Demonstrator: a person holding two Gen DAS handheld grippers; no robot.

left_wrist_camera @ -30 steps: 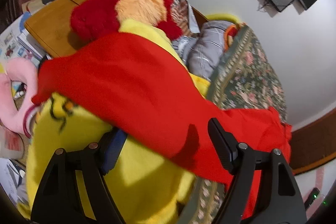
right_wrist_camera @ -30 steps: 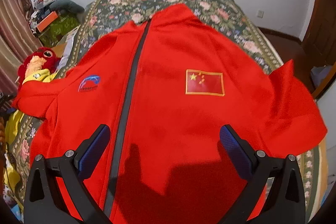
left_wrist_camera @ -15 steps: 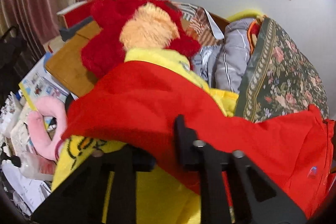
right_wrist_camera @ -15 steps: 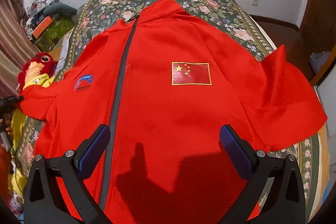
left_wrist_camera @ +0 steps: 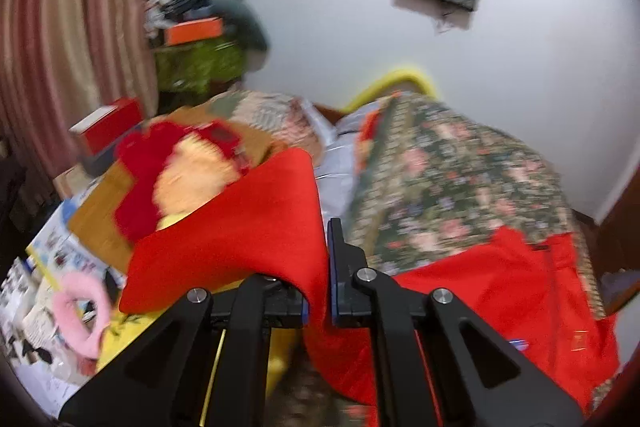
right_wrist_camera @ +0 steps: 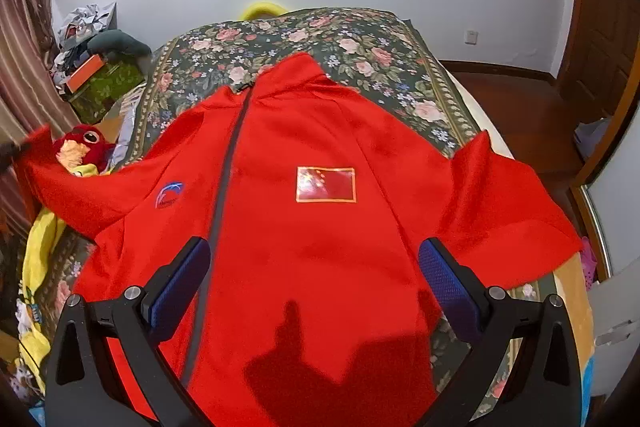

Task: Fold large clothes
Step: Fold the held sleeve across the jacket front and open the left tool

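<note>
Left tongs (left_wrist_camera: 318, 301) clamped on sleeve of red zip-front jacket (right_wrist_camera: 304, 227); right tongs (right_wrist_camera: 314, 283) apart above jacket, spread on floral bed cover (right_wrist_camera: 360, 47).

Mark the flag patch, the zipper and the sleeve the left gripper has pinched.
flag patch (right_wrist_camera: 325, 185): right wrist view, centre of the patch.
zipper (right_wrist_camera: 224, 183): right wrist view, middle of the grey strip.
sleeve (left_wrist_camera: 256, 223): left wrist view, lifted red cloth above the shut jaws.

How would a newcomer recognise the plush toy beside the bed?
Start at the floral bedspread with the red jacket on it. Off its left edge, behind the jacket's sleeve, sits the plush toy: fuzzy red, one big round eye.
</note>
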